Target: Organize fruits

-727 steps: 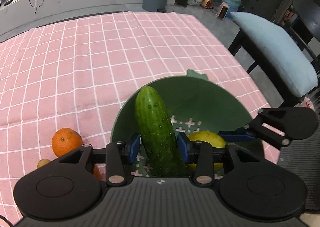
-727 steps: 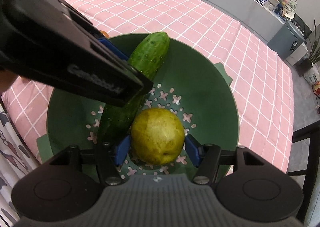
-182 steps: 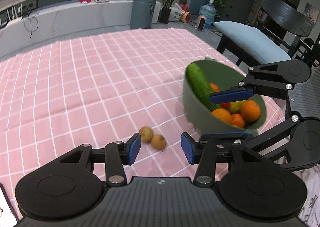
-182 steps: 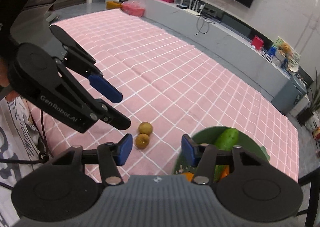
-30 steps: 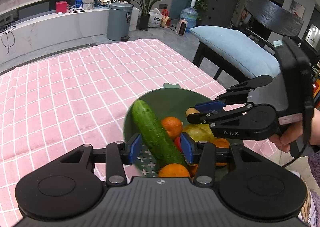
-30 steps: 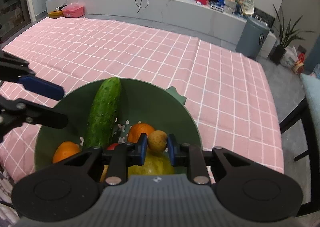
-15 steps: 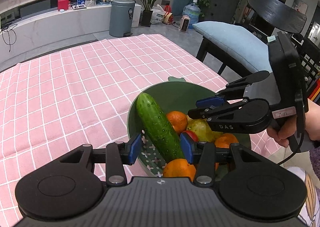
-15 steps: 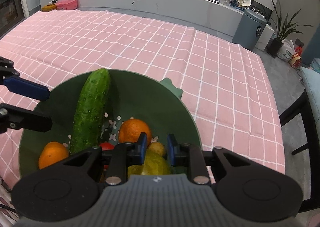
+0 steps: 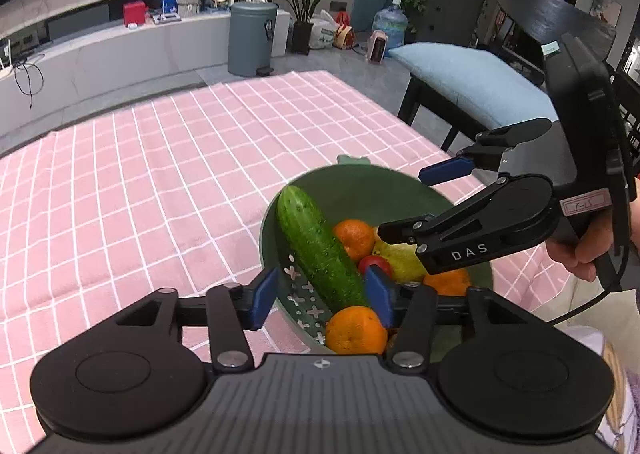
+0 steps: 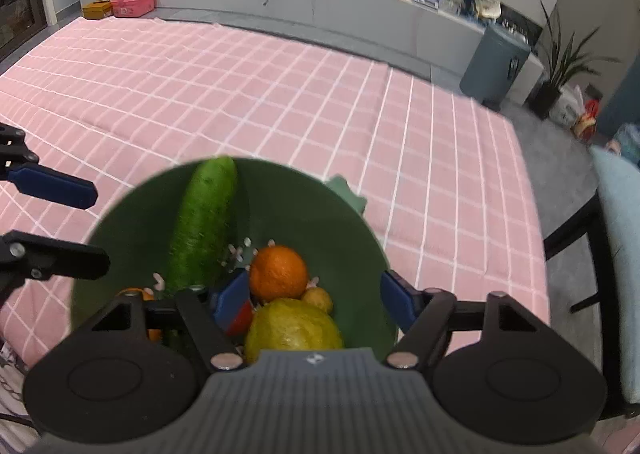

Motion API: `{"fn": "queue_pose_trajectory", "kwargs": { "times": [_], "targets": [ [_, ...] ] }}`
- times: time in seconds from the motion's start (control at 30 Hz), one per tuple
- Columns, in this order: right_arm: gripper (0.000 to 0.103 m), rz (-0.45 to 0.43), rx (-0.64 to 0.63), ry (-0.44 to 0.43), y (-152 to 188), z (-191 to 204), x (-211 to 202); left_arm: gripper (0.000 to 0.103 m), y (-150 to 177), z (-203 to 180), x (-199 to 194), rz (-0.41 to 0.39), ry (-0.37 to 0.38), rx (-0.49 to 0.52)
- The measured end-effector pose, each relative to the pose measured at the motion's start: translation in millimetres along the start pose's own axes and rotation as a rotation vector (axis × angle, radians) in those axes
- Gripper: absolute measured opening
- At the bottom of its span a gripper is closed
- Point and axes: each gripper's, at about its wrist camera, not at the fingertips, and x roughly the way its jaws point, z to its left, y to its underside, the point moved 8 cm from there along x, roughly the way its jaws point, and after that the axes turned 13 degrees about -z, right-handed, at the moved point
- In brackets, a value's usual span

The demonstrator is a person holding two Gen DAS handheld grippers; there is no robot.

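A green colander bowl (image 9: 380, 190) (image 10: 300, 206) on the pink checked cloth holds a cucumber (image 9: 320, 250) (image 10: 204, 222), oranges (image 9: 354, 234) (image 10: 278, 274), a yellow-green fruit (image 10: 292, 328) and a red one (image 9: 374, 264). A small brown fruit (image 10: 317, 300) lies free between the orange and the yellow-green fruit. My right gripper (image 10: 314, 302) (image 9: 424, 202) hangs over the bowl, its jaws opening, pads clear of the small fruit. My left gripper (image 9: 321, 297) (image 10: 100, 228) hovers at the bowl's near rim, its jaws opening with nothing gripped.
The pink checked tablecloth (image 9: 160, 182) stretches away to the left and far side. A chair with a light blue cushion (image 9: 472, 82) stands by the table's right edge. A person's hand (image 9: 580, 254) holds the right gripper. A grey bin (image 9: 250, 38) is on the floor beyond.
The right gripper's jaws have sprung apart and let go of the small brown fruit, which now rests in the bowl. The left jaws stand slightly wider.
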Motion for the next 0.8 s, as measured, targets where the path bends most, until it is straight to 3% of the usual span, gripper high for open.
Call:
{"fn": "queue_pose_trajectory", "kwargs": {
  "times": [0.27,0.47,0.63,0.8],
  "targets": [
    [0.079,-0.112,-0.003,0.025,-26.2,17.9,-58.0,0.073,-16.7,-7.9,-45.9,-0.112,-0.077,0.028],
    [0.088,-0.244,0.053,0.036,-39.5,33.8,-115.2,0.073,-32.8,-6.5,-94.2,-0.237,-0.181,-0.009],
    [0.094,-0.362,0.143,0.027,-39.2,47.8,-161.2,0.073,-37.4,-8.2,-130.0,-0.317,-0.226,-0.03],
    [0.096,-0.462,0.218,0.081,-23.1,65.1,-193.0,0.073,-31.3,-10.7,-148.7,-0.346,-0.304,0.006]
  ]
}}
